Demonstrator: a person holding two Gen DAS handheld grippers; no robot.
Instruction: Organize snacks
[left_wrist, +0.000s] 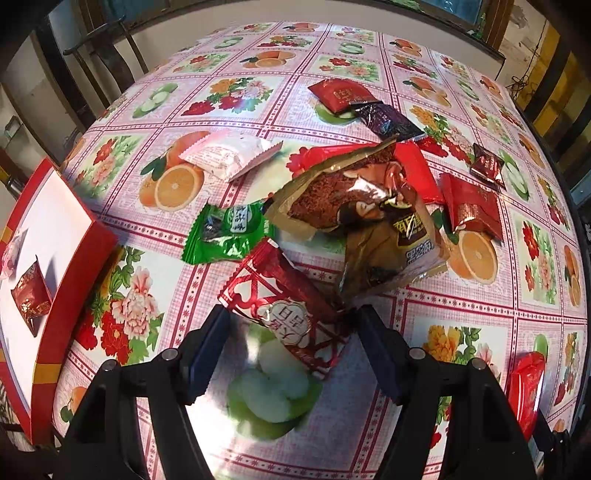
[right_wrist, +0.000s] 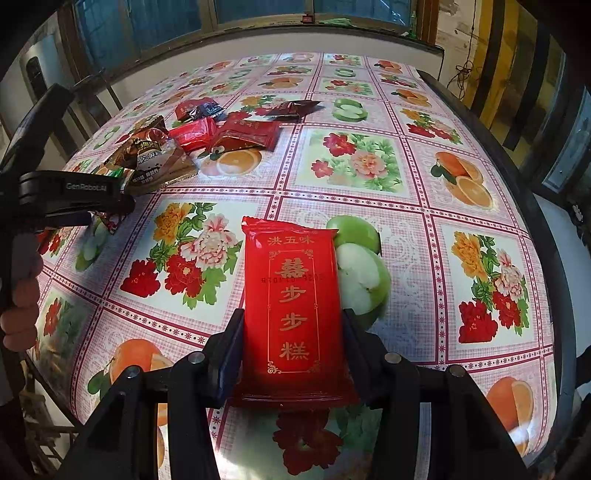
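Observation:
My left gripper (left_wrist: 290, 317) is open around a dark red and silver snack packet (left_wrist: 286, 299) that lies between its fingers, just above the table. Beyond it lie a green candy packet (left_wrist: 227, 232), a brown and gold packet (left_wrist: 369, 218), a white and pink packet (left_wrist: 231, 153) and several red ones. My right gripper (right_wrist: 291, 325) is shut on a bright red packet with gold characters (right_wrist: 291, 295), held above the tablecloth. The left gripper also shows in the right wrist view (right_wrist: 70, 199), at the left by the pile.
A red box with a white inside (left_wrist: 48, 236) stands at the left table edge and holds a small red packet (left_wrist: 31, 295). The floral fruit tablecloth (right_wrist: 369, 166) covers the table. A dark chair (left_wrist: 99, 55) stands behind the far left edge.

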